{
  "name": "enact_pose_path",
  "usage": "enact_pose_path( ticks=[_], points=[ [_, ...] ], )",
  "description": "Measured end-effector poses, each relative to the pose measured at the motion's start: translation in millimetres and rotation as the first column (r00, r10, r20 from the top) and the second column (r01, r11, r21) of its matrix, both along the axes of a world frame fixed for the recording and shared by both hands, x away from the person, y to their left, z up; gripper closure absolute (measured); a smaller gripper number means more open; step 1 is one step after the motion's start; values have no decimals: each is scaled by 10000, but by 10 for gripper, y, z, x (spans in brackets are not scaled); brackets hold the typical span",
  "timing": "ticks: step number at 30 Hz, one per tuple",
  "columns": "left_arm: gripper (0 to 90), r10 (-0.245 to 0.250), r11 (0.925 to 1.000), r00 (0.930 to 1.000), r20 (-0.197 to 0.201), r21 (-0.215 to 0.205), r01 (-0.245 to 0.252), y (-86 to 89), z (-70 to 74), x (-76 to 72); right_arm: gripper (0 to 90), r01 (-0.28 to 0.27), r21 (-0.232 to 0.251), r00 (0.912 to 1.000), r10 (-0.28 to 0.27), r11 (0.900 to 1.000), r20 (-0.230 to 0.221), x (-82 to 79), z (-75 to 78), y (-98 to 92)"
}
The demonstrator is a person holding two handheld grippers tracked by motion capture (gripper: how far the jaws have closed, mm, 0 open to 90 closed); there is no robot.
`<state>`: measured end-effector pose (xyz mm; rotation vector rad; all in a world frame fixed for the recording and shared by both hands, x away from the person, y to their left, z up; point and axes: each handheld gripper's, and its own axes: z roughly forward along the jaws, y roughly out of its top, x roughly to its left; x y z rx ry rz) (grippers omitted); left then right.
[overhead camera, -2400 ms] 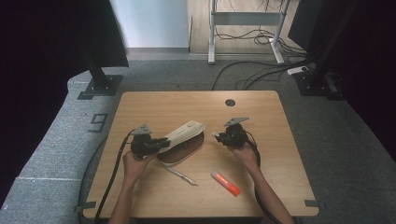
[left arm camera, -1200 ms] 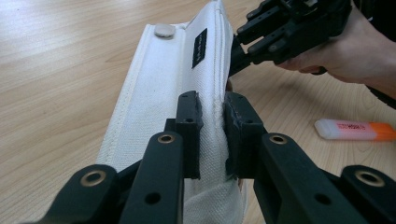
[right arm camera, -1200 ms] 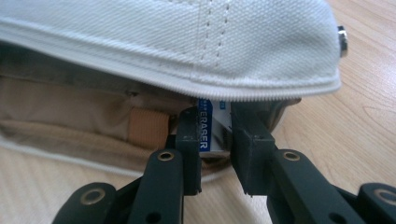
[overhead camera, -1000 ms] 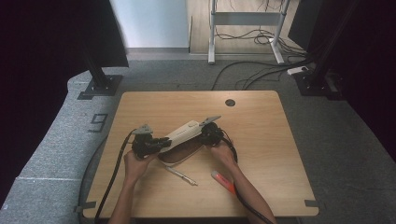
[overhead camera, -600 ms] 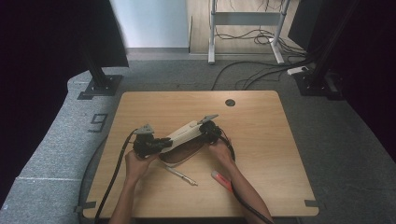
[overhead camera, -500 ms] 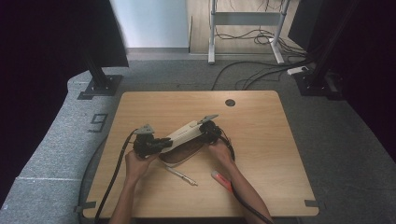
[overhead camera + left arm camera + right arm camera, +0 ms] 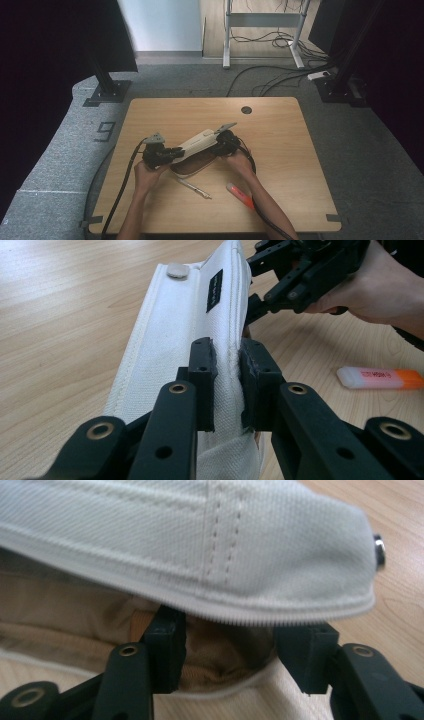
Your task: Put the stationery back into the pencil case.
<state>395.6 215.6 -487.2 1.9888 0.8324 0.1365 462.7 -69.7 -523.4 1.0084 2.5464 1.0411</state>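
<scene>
Centrally on tabletop [image 7: 300, 150]: white pencil case [image 7: 197, 144], long axis spanning both tools, near end clamped in left tool [image 7: 227, 370], far open mouth at right tool [image 7: 230, 630], jaws just opening, parted, gripping nothing.

A light wooden table [image 7: 280, 125] is standing on grey carpet [image 7: 70, 150], black stands [image 7: 107, 87] are flanking it, and cables [image 7: 280, 80] are trailing beneath a metal frame [image 7: 262, 20] by the pale wall [image 7: 162, 25].
</scene>
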Motion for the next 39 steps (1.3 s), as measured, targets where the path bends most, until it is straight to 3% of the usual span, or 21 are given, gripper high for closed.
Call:
enact_pose_path(
  ticks=[18, 30, 39],
  points=[
    [768, 6, 10000, 10000, 36, 61, -6, -8, -5, -4, 289, -287, 104, 9996, 286, 9995, 80, -243, 157, -246],
    [766, -14, 9999, 10000, 47, 111, 14, -10, -6, -5, 225, -561, 235, 9984, 559, 9981, 101, -446, 220, -352],
    [765, -9, 9999, 10000, 53, 119, 8, -13, -5, -8, 184, -448, 395, 9989, 443, 9982, 139, -595, 265, -460]
  ],
)
